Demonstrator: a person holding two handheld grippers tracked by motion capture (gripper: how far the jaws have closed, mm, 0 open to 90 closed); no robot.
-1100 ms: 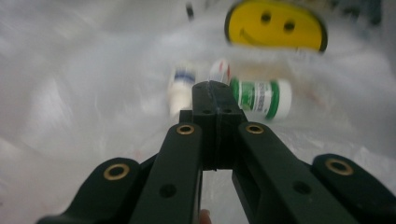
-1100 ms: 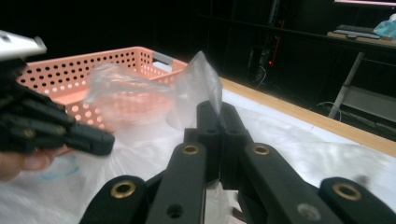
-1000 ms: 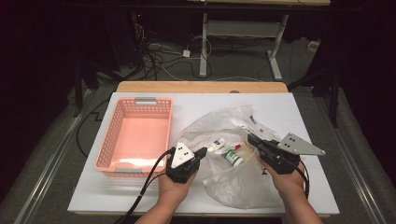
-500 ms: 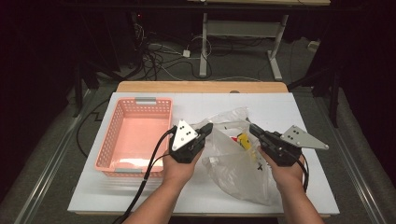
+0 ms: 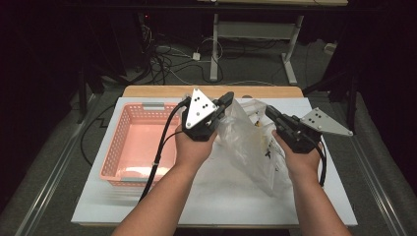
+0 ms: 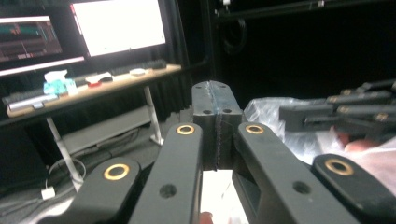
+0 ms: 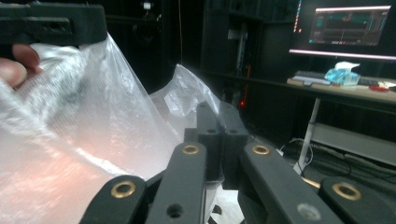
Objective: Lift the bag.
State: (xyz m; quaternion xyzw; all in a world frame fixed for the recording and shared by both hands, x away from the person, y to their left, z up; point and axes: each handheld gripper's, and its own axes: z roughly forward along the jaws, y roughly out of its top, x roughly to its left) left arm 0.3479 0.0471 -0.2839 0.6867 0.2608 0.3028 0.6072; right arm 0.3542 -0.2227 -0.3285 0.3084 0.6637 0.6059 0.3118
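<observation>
Here, left to right. Salmon-pink perforated plastic basket: stands on the white desk at its left side, apparently empty; not touched by either tool.

Left tongs: black, two-jawed, held in the person's left hand, jaws together and clamped on the upper left edge of the bag; in the left gripper view the pads meet with only a thin seam between them.

Clear, crinkled thin plastic bag: held up off the desk between the two tools, mouth uppermost, its lower end hanging toward the desk surface. Judged very light, limp and slippery; the film will stretch or tear if pulled hard, and will slide out of a shallow pinch. Best taken at the rim of the mouth, one hold on each side, as it is held now.

Small items inside the bag: pale with a touch of yellow, sagging toward the bottom; they add the only real weight.

Right tongs: black, in the right hand, jaws together and pinched on the bag's right edge.

Hard to make out: what the items are, blurred by glare and folds; whether the bag's bottom touches the desk.
</observation>
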